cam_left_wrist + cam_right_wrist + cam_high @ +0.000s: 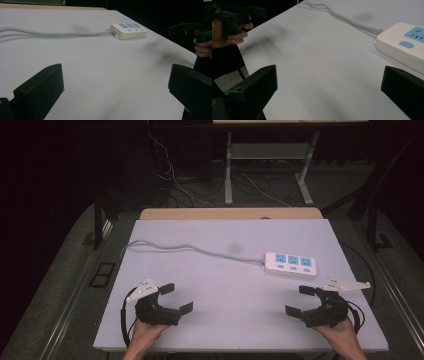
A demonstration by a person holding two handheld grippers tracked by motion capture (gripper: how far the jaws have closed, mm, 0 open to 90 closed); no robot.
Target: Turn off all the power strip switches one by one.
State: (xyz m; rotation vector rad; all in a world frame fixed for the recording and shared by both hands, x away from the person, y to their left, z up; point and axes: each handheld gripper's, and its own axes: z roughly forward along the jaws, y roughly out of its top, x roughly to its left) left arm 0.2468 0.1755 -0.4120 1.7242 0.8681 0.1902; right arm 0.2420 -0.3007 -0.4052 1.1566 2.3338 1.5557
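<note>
A white power strip (291,264) with blue sockets lies right of centre on the white table (225,290); its grey cable (190,249) runs off to the left edge. My left gripper (176,298) hovers near the front left, open, nothing between its jaws. My right gripper (301,300) sits at the front right, open and empty, just in front of the strip. In the left gripper view the power strip (128,31) lies far ahead between the wide jaws of my left gripper (115,85). In the right gripper view the power strip (404,47) is close at the right, and my right gripper (329,85) stands wide.
A wooden strip (230,213) borders the table's far edge. Beyond it stand table legs (228,170) and loose cables (175,180) on a dark floor. The other hand and its gripper (197,30) show at the right in the left gripper view.
</note>
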